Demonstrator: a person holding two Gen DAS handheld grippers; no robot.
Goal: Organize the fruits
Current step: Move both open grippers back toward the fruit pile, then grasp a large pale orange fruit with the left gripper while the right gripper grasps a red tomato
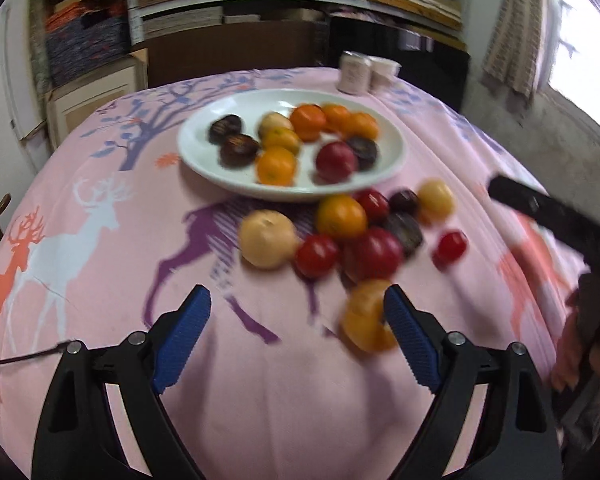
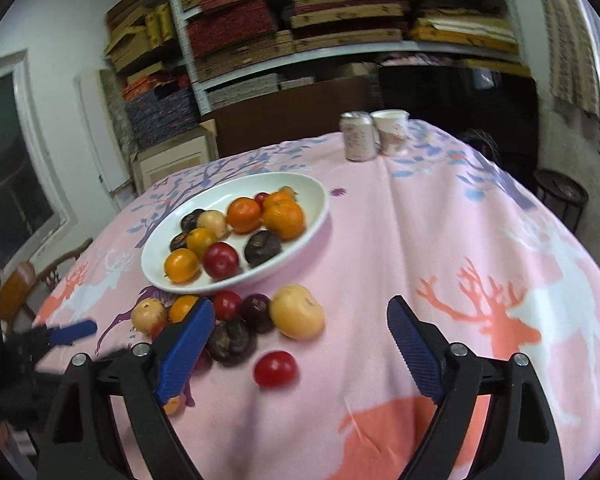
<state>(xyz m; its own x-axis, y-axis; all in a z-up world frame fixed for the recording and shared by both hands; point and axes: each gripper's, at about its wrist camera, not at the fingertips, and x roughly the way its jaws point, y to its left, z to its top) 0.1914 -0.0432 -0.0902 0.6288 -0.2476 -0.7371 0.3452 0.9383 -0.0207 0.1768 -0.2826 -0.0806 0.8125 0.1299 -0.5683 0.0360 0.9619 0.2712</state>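
While fruit crowds the white plate [image 1: 396, 152], left gripper [image 1: 298, 312] gapes empty, right gripper [image 2: 300, 328] likewise, seemingly.

My left gripper [image 1: 296, 332] has two glossy black plastic arms, each ending in a blue ribbed pad, with round silver screws at the pivots and a thin dark wire hooking out from its left side. My right gripper [image 2: 300, 344] is built the same: black forked arms with cut-out windows, blue ridged fingers [image 2: 414, 350] and paired silver screw heads
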